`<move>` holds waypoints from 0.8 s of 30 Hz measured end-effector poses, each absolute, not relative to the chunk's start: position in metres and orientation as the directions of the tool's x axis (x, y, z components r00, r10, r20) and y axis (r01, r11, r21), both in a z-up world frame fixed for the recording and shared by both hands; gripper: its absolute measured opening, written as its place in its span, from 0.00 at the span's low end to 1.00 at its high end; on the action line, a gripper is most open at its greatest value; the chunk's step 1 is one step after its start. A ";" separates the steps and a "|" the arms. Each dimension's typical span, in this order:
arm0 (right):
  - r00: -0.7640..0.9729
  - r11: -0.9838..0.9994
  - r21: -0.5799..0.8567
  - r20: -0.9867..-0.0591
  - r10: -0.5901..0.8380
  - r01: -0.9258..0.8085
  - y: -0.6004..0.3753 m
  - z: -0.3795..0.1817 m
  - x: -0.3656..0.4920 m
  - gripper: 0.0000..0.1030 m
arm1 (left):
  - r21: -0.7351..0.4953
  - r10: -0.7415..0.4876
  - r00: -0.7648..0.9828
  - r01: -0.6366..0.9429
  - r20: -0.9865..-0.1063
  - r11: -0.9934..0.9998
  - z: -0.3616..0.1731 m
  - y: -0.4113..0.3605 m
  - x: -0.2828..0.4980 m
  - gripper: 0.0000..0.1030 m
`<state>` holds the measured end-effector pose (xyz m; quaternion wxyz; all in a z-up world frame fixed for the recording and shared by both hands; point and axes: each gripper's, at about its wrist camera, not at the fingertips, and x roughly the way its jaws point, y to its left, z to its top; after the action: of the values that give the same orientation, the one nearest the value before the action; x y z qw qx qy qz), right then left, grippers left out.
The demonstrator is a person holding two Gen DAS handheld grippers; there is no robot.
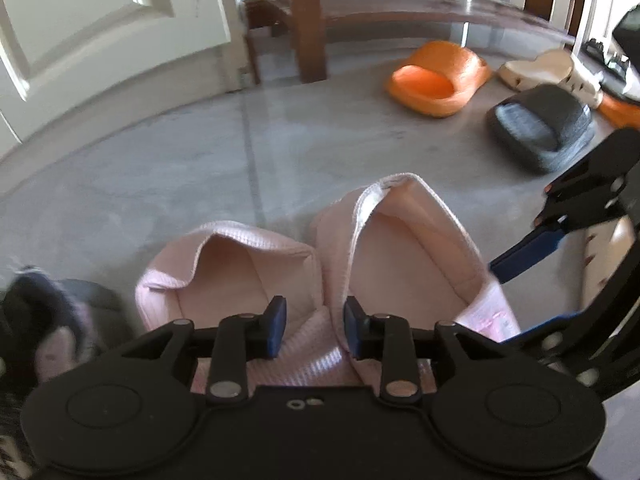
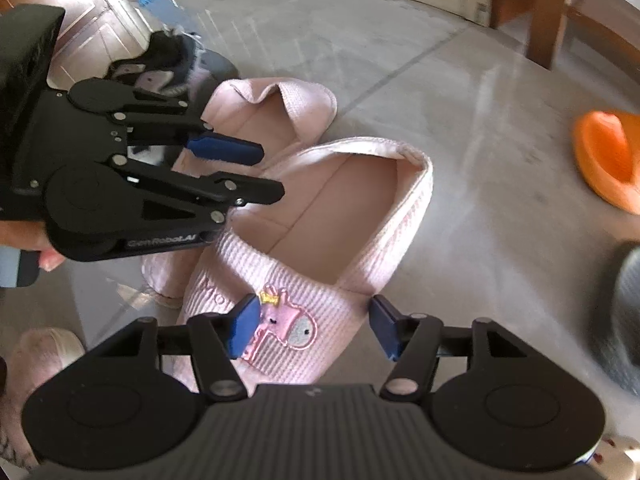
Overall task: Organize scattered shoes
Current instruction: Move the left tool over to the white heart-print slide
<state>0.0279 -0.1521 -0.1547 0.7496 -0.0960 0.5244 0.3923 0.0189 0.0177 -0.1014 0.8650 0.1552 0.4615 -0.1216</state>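
Two pink slippers lie side by side on the floor, heels away from me. The right pink slipper (image 2: 320,224) has a cartoon patch on its toe, and the left pink slipper (image 1: 224,272) touches it. My left gripper (image 1: 315,330) hovers low over the seam where their toes meet. Its pads stand apart with pink fabric between them, and no squeeze shows. My right gripper (image 2: 314,328) stands open astride the patched toe, one pad above the patch and the other at the slipper's outer edge. One of its blue fingers (image 1: 520,256) shows in the left wrist view.
Further off lie an orange slipper (image 1: 436,80), a grey slipper (image 1: 540,124) and a beige clog (image 1: 540,70). A black fuzzy slipper (image 1: 48,320) sits left of the pink pair. A wooden bench (image 1: 308,20) and a white door (image 1: 80,20) stand behind. A hand (image 2: 44,256) holds the left gripper.
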 end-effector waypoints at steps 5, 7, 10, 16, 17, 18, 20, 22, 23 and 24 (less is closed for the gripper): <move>0.202 0.689 0.249 -0.841 0.503 -0.680 -0.170 -0.139 0.022 0.62 | 0.119 -0.089 0.544 0.335 -0.834 0.935 -0.083 0.031 0.016 0.32; 0.237 0.712 0.242 -0.832 0.502 -0.659 -0.185 -0.133 0.020 0.62 | 0.115 -0.098 0.570 0.325 -0.816 0.939 -0.067 0.027 0.012 0.31; 0.327 0.772 0.227 -0.808 0.489 -0.594 -0.222 -0.120 0.015 0.62 | 0.073 -0.180 0.602 0.371 -0.778 0.926 -0.042 0.010 0.013 0.33; 0.605 0.935 0.218 -0.717 0.348 -0.280 -0.329 -0.089 -0.005 0.62 | -0.072 -0.433 0.444 0.629 -0.784 0.774 -0.015 -0.051 0.048 0.34; 0.639 0.955 0.216 -0.709 0.297 -0.204 -0.349 -0.087 -0.011 0.62 | -0.090 -0.468 0.420 0.663 -0.777 0.744 -0.010 -0.063 0.058 0.34; 0.661 0.967 0.205 -0.707 0.253 -0.151 -0.364 -0.086 -0.018 0.62 | -0.105 -0.493 0.408 0.679 -0.769 0.727 -0.006 -0.071 0.065 0.34; 0.683 0.980 0.177 -0.704 0.194 -0.095 -0.384 -0.087 -0.029 0.62 | -0.180 -0.549 0.349 0.698 -0.759 0.693 0.000 -0.094 0.085 0.34; 0.691 0.984 0.171 -0.704 0.163 -0.058 -0.399 -0.089 -0.038 0.62 | -0.226 -0.572 0.297 0.707 -0.765 0.670 -0.001 -0.115 0.099 0.34; 0.689 0.981 0.190 -0.706 0.163 -0.037 -0.406 -0.093 -0.042 0.62 | -0.230 -0.572 0.281 0.715 -0.770 0.660 -0.003 -0.125 0.105 0.34; 0.687 0.978 0.207 -0.708 0.164 -0.020 -0.412 -0.096 -0.046 0.62 | -0.228 -0.570 0.266 0.724 -0.778 0.650 -0.007 -0.135 0.111 0.34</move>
<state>-0.0459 -0.4122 -0.0958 0.9139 0.0915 0.3923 0.0505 0.1105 -0.1348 -0.0067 0.7910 0.0867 0.4467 -0.4090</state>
